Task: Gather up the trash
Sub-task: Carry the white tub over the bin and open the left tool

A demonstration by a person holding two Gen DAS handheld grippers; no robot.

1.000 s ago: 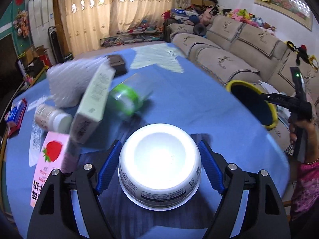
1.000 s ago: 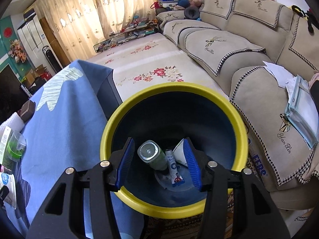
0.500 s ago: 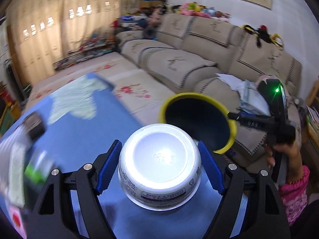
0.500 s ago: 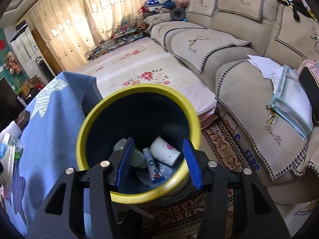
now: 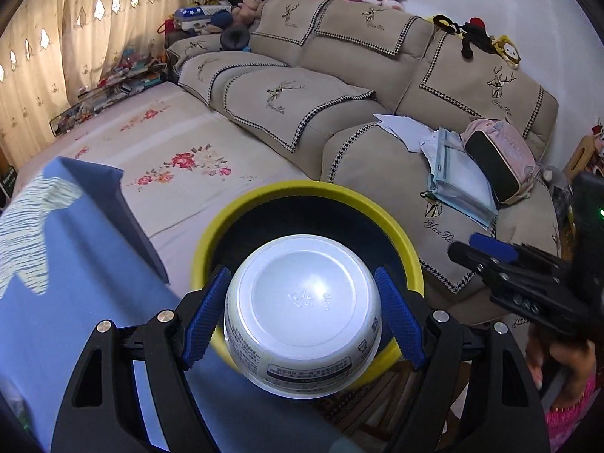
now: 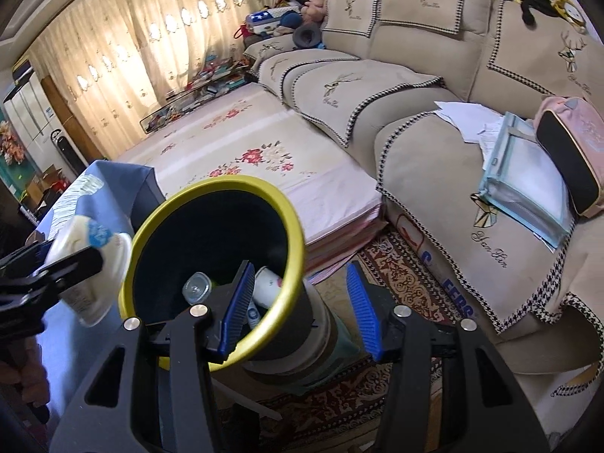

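Bowl [image 5: 302,313], white plastic, looks light, thin and slick, so the left gripper [image 5: 302,319] clasps its round sides over the yellow-rimmed bin [image 5: 377,207], while the right gripper [image 6: 298,302] hangs empty, jaws apart.

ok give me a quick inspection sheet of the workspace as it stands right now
surface: table under a blue cloth, only its near corner in view
job's things: white bowl held upside down, in front of the opening of the yellow-rimmed bin; bin already holds a bottle, a paper cup and a tube
clutter: nothing seen on the visible part of the cloth
grippers: left gripper shut on the bowl's sides; right gripper with one blue pad inside the bin's rim and one outside; whether it clamps the wall cannot be told
cables: nothing seen
surroundings: beige sofa with papers and a pink bag, plush toys, floral mat, curtains
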